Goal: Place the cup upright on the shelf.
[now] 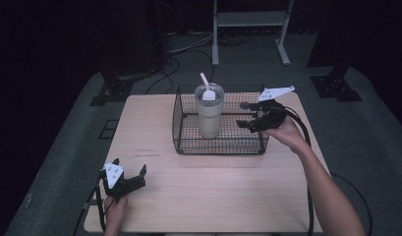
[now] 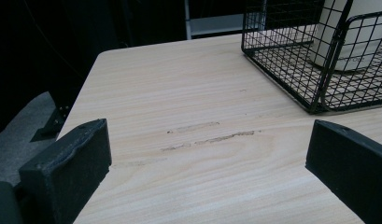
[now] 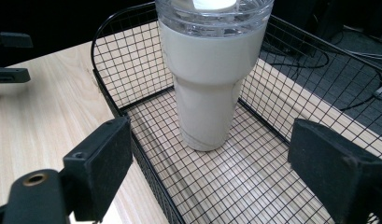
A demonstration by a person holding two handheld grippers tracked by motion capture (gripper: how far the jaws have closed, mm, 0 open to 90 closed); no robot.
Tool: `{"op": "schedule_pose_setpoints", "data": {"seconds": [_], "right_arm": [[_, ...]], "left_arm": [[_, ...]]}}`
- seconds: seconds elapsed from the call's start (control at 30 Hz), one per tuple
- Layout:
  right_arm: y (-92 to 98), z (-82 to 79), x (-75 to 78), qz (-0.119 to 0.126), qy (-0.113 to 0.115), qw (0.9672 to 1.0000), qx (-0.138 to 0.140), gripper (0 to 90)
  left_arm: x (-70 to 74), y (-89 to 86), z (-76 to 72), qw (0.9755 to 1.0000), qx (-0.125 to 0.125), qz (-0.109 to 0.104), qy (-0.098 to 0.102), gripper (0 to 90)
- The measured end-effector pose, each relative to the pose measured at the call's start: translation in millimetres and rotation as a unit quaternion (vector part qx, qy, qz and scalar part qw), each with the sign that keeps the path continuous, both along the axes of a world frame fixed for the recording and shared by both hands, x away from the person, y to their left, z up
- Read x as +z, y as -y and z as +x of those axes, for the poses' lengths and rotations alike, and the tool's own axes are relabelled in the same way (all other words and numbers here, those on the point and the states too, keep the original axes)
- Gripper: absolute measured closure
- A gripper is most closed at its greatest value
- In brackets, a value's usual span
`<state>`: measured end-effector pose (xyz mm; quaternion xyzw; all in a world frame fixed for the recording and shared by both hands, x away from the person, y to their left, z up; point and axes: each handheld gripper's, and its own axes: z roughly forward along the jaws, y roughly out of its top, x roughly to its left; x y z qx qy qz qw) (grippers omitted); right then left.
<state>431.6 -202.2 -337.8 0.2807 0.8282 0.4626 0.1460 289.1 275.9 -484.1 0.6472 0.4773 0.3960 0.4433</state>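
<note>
The right gripper [image 1: 252,117] hangs just above the right end of the wire basket [image 1: 184,147], and its jaws are spread wide with nothing between them. In the right gripper view [image 3: 209,175] the two black jaws stand one on each side of the near basket wall, and the tumbler [image 3: 212,79] rises straight ahead, at 12 o'clock from the gripper. In the high view the tumbler [image 1: 209,114] lies at about 9 o'clock from this gripper, near but apart from it, with open basket floor between them.

The tumbler stands upright on the mesh floor, near the middle of the basket and a little toward its far side. Its long axis is vertical: the narrow foot is down, the clear lid [image 1: 209,93] is up, and a white straw [image 1: 204,80] leans from the lid toward 11 o'clock. The body is round, so I judge that a grasp from the side can come from any direction, and the wide gap of the jaws seems enough for the narrower lower part.

The left gripper [image 1: 129,179] is at the near left corner of the table [image 1: 213,191], also spread open and holding nothing. From it the basket [image 2: 291,60] lies at about 1 o'clock, well apart. The right gripper is clearly the nearer one to the tumbler, so I think the coming move belongs to it
</note>
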Motion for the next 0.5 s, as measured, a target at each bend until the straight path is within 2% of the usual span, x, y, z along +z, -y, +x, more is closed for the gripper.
{"op": "schedule_pose_setpoints", "data": {"seconds": [0.5], "right_arm": [[6.7,-14.8,-2.0,0.003,0.007,0.9999,0.011,13.3]], "left_arm": [[0.0,0.2,0.1,1.0,0.0,0.0,0.0,0.0]]}}
